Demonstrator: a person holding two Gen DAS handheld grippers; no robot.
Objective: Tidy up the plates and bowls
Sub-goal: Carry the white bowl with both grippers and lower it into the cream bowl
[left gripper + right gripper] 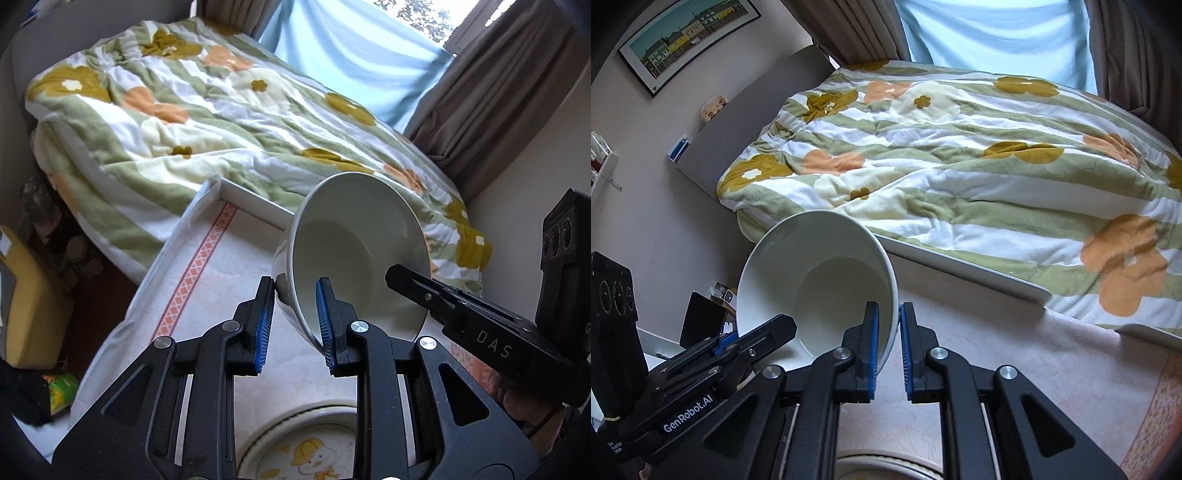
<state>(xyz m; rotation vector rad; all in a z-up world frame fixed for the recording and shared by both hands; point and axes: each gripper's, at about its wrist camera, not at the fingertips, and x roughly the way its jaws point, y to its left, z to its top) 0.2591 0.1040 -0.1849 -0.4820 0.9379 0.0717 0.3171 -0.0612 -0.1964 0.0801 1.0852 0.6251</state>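
Observation:
A white bowl (354, 243) is held tilted in the air above the table, with both grippers on its rim. My left gripper (295, 295) straddles the rim on the bowl's left side, one blue pad inside and one outside. My right gripper (886, 325) pinches the opposite rim of the same bowl (812, 273). The right gripper also shows in the left wrist view (417, 284), and the left gripper in the right wrist view (753, 332). A plate with a yellow duck picture (306, 454) lies on the table below the bowl; its edge shows in the right wrist view (886, 465).
The table has a white cloth with an orange patterned border (199, 269). A bed with a flowered green and white blanket (960, 166) stands right behind the table. A yellow box (26, 306) sits on the floor at left. Curtains (498, 92) hang behind the bed.

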